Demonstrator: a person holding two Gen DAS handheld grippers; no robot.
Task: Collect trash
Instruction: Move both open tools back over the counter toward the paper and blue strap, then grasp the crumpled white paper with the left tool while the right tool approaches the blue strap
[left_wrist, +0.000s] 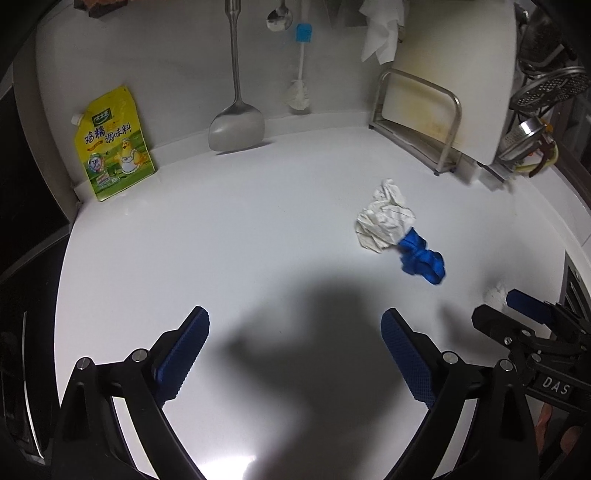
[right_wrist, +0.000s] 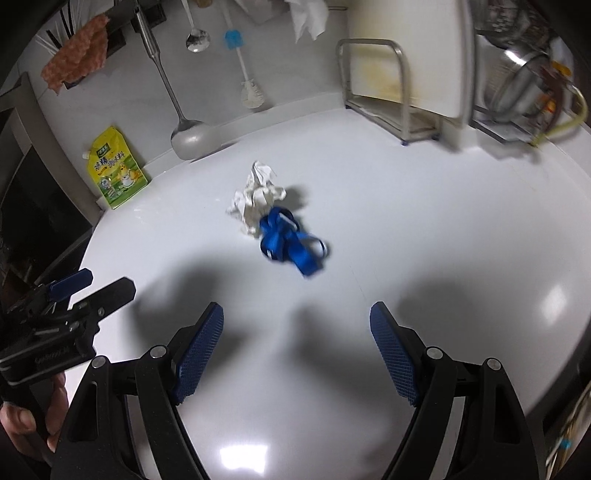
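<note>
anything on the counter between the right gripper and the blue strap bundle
No. In the right wrist view only bare white countertop and shadow separate the open right gripper from the crumpled blue strap bundle beside the crumpled white paper wad.

I see a crumpled white paper wad (left_wrist: 384, 218) lying on the white table (left_wrist: 258, 221), well out from the back wall. A bunched blue strap (left_wrist: 423, 260) touches its near side, loops splayed flat toward me.
</note>
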